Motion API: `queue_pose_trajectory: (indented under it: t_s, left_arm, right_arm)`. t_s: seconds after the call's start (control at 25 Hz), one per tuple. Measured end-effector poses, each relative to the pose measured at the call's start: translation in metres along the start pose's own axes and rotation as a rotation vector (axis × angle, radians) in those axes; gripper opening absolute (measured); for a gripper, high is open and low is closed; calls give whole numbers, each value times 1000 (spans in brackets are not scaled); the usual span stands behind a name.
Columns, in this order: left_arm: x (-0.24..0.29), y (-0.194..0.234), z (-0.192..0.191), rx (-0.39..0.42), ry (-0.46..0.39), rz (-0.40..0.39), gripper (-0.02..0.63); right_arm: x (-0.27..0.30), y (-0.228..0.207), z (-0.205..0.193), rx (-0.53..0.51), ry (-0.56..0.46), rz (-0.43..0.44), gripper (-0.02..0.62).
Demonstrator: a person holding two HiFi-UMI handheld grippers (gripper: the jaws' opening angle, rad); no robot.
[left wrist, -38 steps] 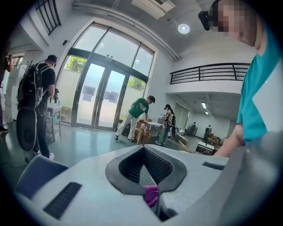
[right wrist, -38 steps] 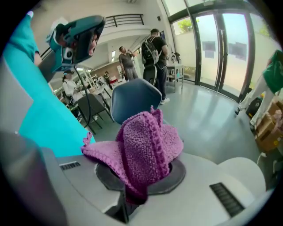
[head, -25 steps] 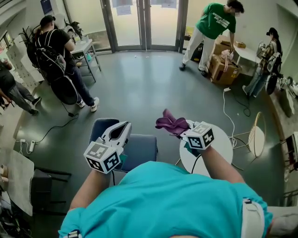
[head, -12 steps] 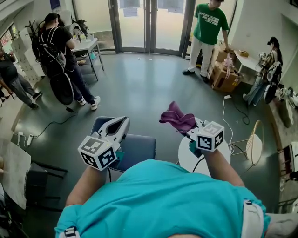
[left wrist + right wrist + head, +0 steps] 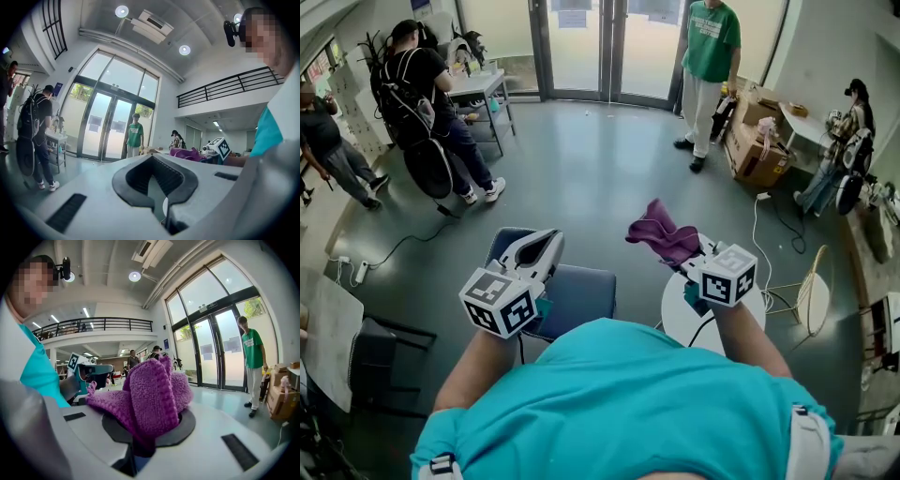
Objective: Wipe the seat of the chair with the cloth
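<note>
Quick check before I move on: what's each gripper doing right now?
Left hand-held gripper: closed, nothing between its jaws.
Right hand-held gripper: closed on the purple cloth.

Count from the head view:
- 2 grippers: left gripper (image 5: 544,246), right gripper (image 5: 690,251)
- 2 marker cubes, one per gripper
- 1 purple cloth (image 5: 661,234)
- 1 blue chair (image 5: 578,295)
- 1 round white table (image 5: 673,316)
- 1 double glass door (image 5: 609,47)
- 5 people: wearer in teal (image 5: 628,403), backpack carrier (image 5: 417,80), person at far left (image 5: 323,141), person in green (image 5: 710,37), person at right wall (image 5: 844,141)
</note>
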State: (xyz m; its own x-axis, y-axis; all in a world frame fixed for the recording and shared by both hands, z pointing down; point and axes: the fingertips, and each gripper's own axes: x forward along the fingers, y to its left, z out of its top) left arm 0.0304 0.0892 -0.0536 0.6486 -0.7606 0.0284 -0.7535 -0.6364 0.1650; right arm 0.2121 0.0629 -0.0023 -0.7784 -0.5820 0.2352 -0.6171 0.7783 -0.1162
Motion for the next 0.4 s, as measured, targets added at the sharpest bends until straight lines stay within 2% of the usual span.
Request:
queue_pose_trajectory:
  t_s: [0.4]
  left_arm:
    - [-3, -4, 4, -6, 9, -3, 3]
  right_arm:
    - [-5, 3, 4, -6, -1, -8, 54]
